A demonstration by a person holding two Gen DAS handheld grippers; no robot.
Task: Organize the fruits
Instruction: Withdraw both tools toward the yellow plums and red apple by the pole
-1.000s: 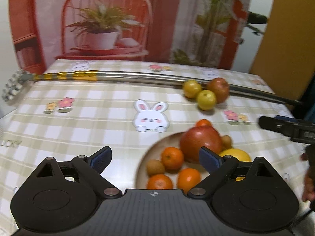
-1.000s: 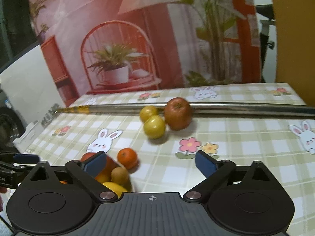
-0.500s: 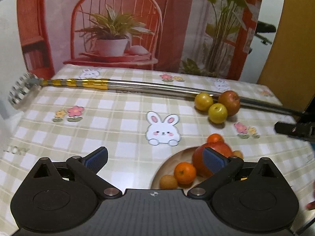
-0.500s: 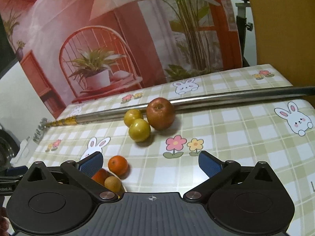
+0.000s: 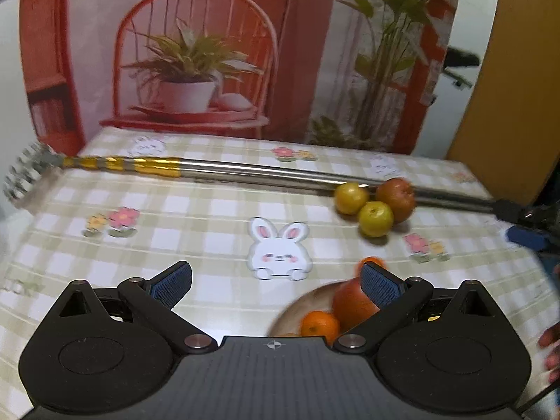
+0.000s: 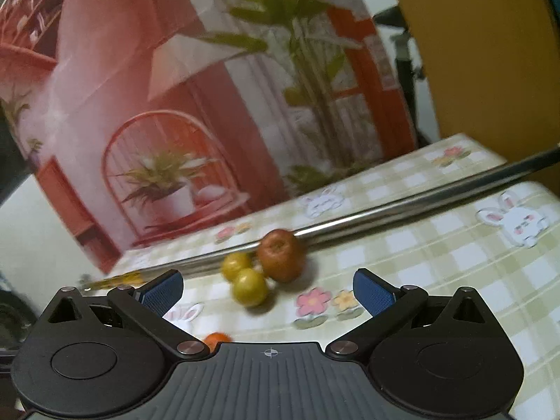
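Note:
A wooden plate at the table's near right holds a big red apple, a mandarin and more fruit hidden behind my left gripper, which is open and empty above the table. Two yellow-green fruits and a small red apple lie against a metal pole. In the right wrist view the same group shows: red apple, yellow fruits. My right gripper is open and empty, short of them.
The checked tablecloth has bunny and flower prints. A loose mandarin shows at the right gripper's body edge. The right gripper's blue finger shows at the left view's right edge. A printed backdrop stands behind the table.
Both grippers have pulled back and tilted upward. The plate has slid lower in the left view and mostly out of the right view. No fruit has moved.

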